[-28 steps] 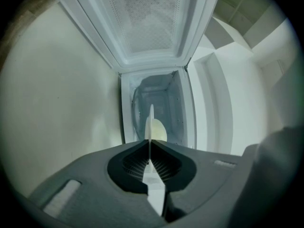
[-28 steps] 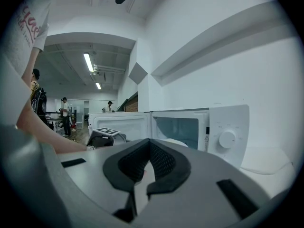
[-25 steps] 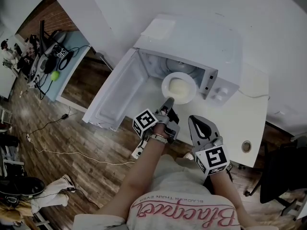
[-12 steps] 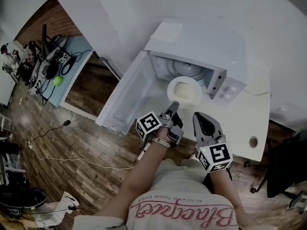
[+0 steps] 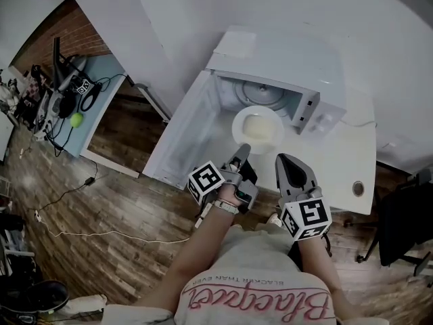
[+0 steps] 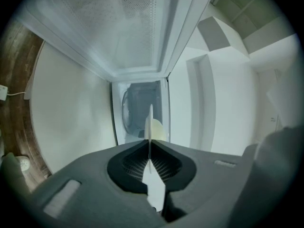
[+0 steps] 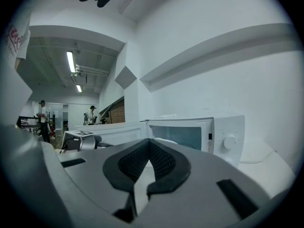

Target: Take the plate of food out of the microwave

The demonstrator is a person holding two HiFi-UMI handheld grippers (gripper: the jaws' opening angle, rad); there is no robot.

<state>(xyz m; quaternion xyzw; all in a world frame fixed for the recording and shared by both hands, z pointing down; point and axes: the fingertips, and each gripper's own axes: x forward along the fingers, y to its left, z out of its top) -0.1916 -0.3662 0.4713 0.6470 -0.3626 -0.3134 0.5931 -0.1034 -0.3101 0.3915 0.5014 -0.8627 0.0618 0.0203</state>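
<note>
Plate of food (image 5: 257, 128) | left tool (image 5: 243, 149) clenched on its rim | right tool (image 5: 287, 161) closed, empty | shirt (image 5: 257, 303) script illegible

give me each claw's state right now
Left claw: closed on the plate, gripping its rim.
Right claw: closed, empty.

Upside-down "BLACKER THAN EVER" on the person's shirt (image 5: 260, 302)
</note>
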